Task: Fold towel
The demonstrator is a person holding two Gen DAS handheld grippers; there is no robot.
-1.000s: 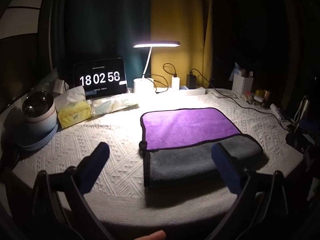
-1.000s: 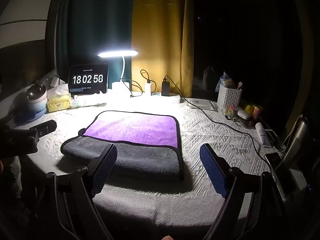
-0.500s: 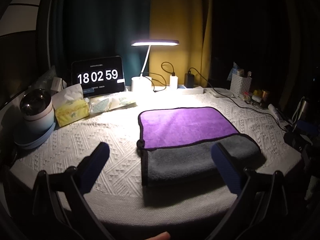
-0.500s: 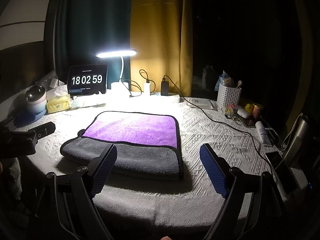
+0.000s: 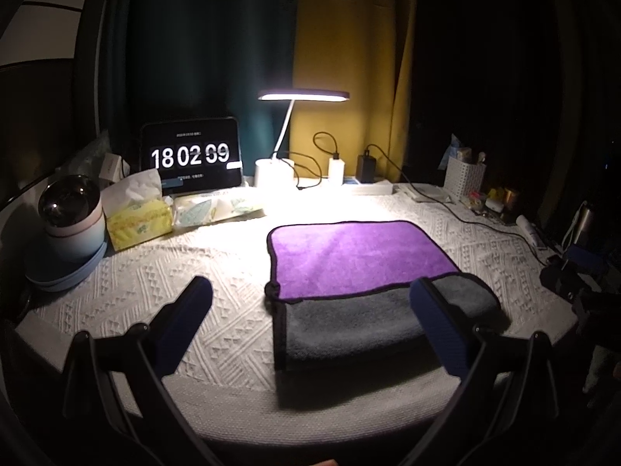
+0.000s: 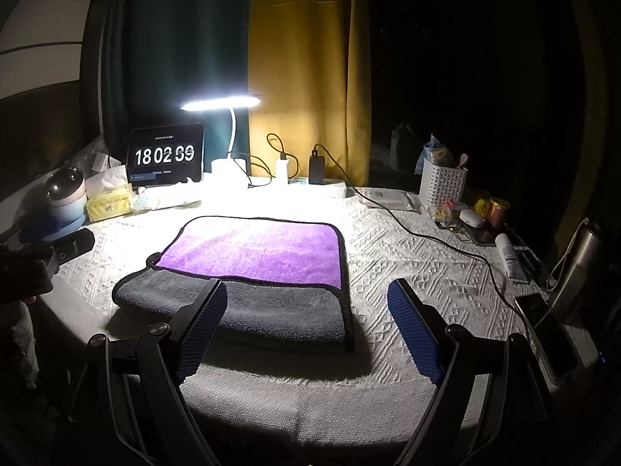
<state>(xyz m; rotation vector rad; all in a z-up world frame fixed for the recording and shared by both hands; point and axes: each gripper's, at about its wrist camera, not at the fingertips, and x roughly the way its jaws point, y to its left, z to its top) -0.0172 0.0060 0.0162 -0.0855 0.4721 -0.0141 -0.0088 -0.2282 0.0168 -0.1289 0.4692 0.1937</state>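
The towel (image 5: 357,256) lies flat on the white textured table cover, purple side up, with its near edge folded over to show a grey band (image 5: 349,326). It also shows in the right wrist view (image 6: 256,252). My left gripper (image 5: 310,310) is open and empty, held above the near table edge just in front of the towel's left part. My right gripper (image 6: 306,310) is open and empty, in front of the towel's near right corner. Neither touches the towel.
A lit desk lamp (image 5: 302,95), a tablet clock (image 5: 190,159), tissue packs (image 5: 136,217) and a round device (image 5: 71,213) stand at the back left. A white basket (image 6: 442,182), cables, small bottles and a phone (image 6: 543,326) lie at the right.
Both views have shifted only slightly, with the grippers drawn a little back and up. The towel has not moved. The clock has advanced.
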